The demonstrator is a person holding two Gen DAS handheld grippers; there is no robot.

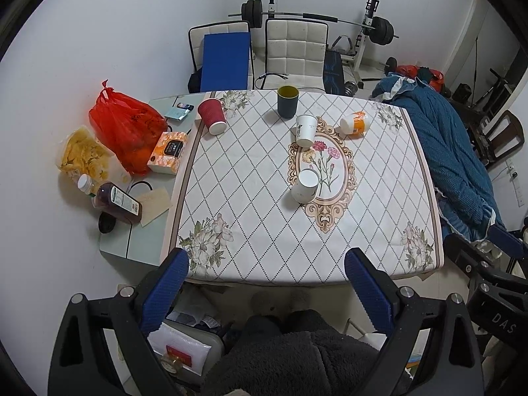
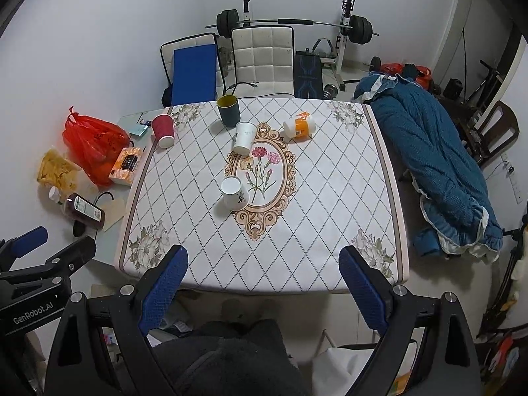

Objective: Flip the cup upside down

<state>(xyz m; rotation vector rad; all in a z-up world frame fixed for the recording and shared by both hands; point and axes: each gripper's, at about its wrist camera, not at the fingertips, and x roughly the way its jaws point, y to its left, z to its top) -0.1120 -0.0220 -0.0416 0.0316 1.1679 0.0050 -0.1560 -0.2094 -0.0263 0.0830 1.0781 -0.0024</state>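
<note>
Weights rack and chairs behind, and up front a table point(image 1: 231, 198) with a diamond-pattern cloth and five cups on it. Both my grippers hang back past the near edge, over my lap, nothing in them: left gripper point(image 1: 266, 275) has its jaws spread wide, right gripper point(image 2: 263, 272) same.

Only the dark cup point(image 1: 287, 101) at the far edge stands mouth up, so I'd say that's the one to flip. The rest look done: red cup point(image 1: 212, 116) near the far left corner, white cup point(image 1: 305, 130) just beside the dark one, another white one point(image 1: 305, 185) mid-table on the flower oval's left rim, all bottoms up. An orange cup point(image 1: 354, 123) lies on its side toward the far right.

Jaws wide makes sense, the dark cup's fat and needs a side grab so I can roll my wrist over.
</note>
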